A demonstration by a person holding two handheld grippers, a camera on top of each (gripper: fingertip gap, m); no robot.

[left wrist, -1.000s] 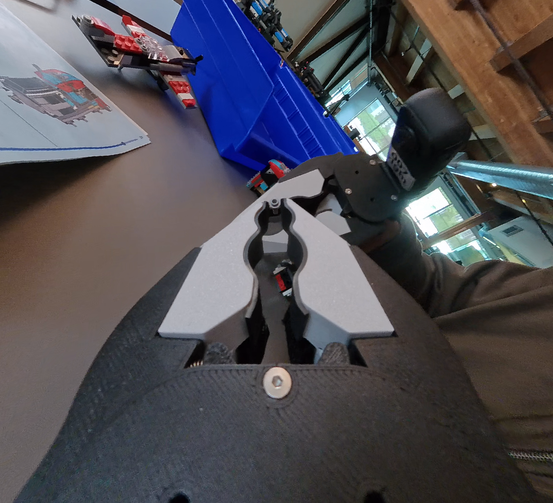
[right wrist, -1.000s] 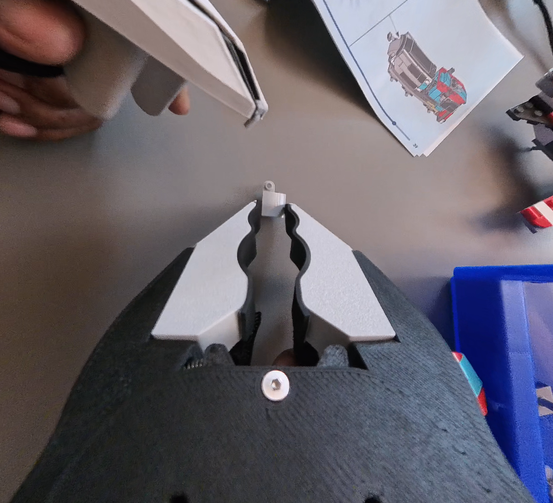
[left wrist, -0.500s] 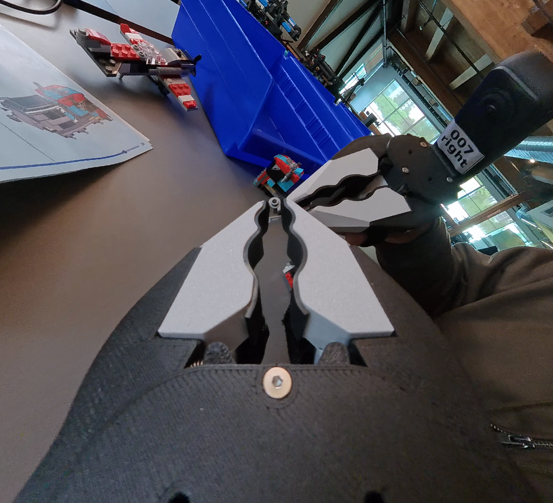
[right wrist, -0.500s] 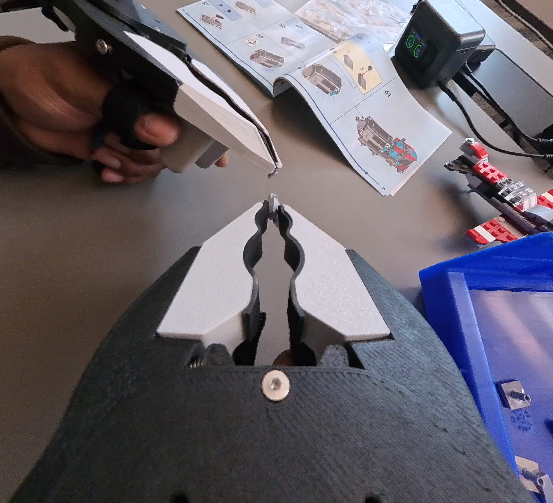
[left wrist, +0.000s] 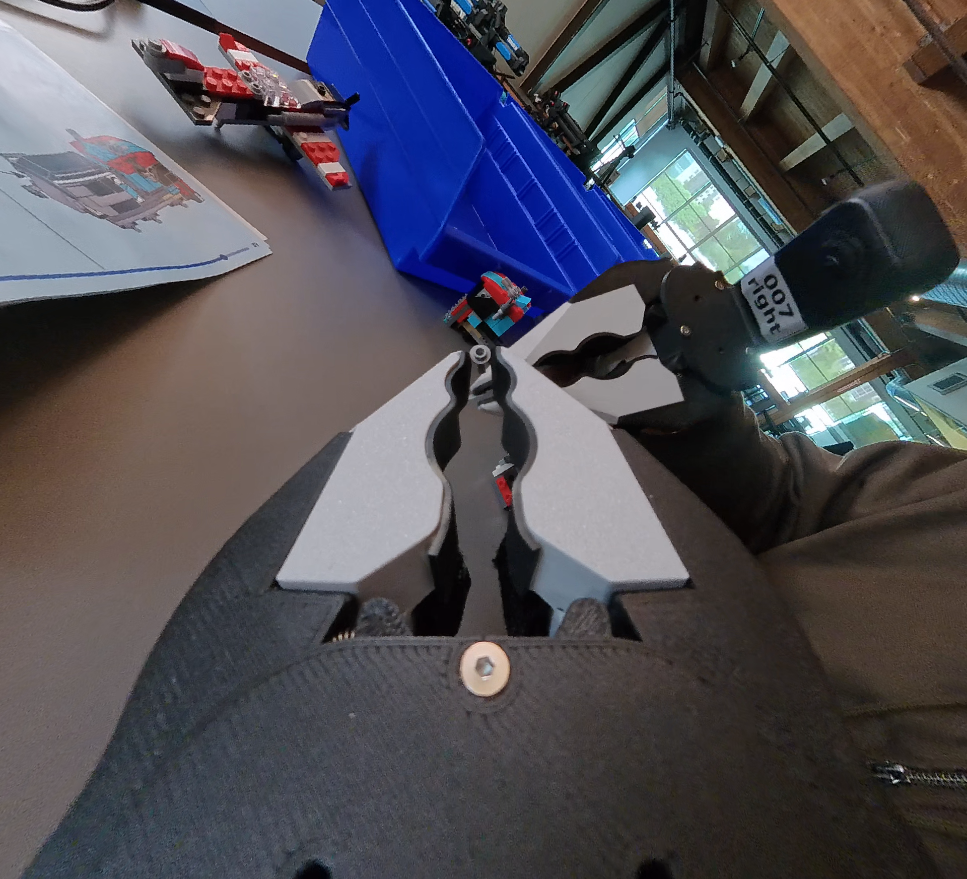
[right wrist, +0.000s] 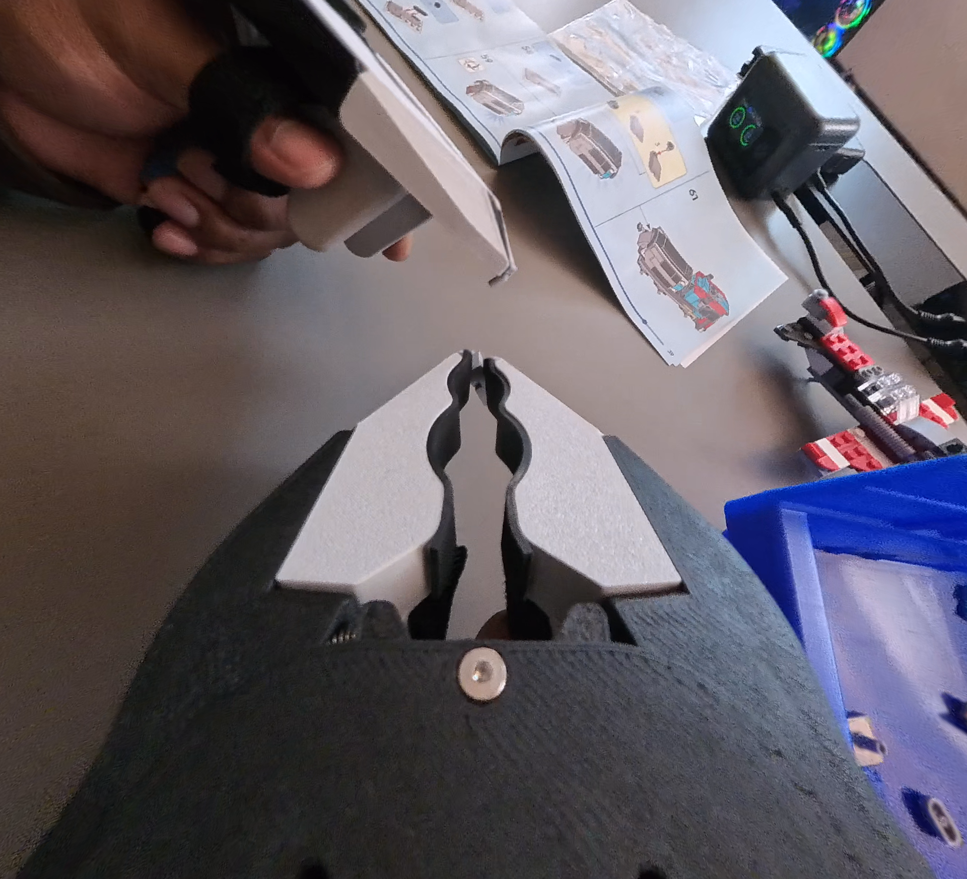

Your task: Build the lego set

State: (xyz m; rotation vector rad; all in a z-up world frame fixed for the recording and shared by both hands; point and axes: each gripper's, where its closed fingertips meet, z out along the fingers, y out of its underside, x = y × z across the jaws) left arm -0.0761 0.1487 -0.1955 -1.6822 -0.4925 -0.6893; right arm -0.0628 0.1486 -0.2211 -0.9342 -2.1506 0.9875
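Observation:
My left gripper (left wrist: 479,356) is shut on a small grey round-topped piece (left wrist: 479,354) at its fingertips, held above the dark table (left wrist: 157,435). It also shows in the right wrist view (right wrist: 499,273), with a hand around it and the small piece at its tip. My right gripper (right wrist: 475,367) is shut on a thin light grey piece (right wrist: 475,373) pinched edge-on between the pads. In the left wrist view the right gripper's fingers (left wrist: 591,325) lie just right of my left tips, and their ends are hidden behind my left finger.
A blue bin (left wrist: 445,121) stands along the table, and its corner shows in the right wrist view (right wrist: 863,529). A red and grey brick build (left wrist: 251,90) and a small red-teal build (left wrist: 489,304) lie near it. An open booklet (right wrist: 628,147) and a black box with cables (right wrist: 774,126) lie farther off. Only a small space, under 4 cm, lies between the two pairs of fingers.
My right gripper closed tighter on the light grey piece, which now sits edge-on, and tilted up from the table. My left gripper stayed shut on its piece.

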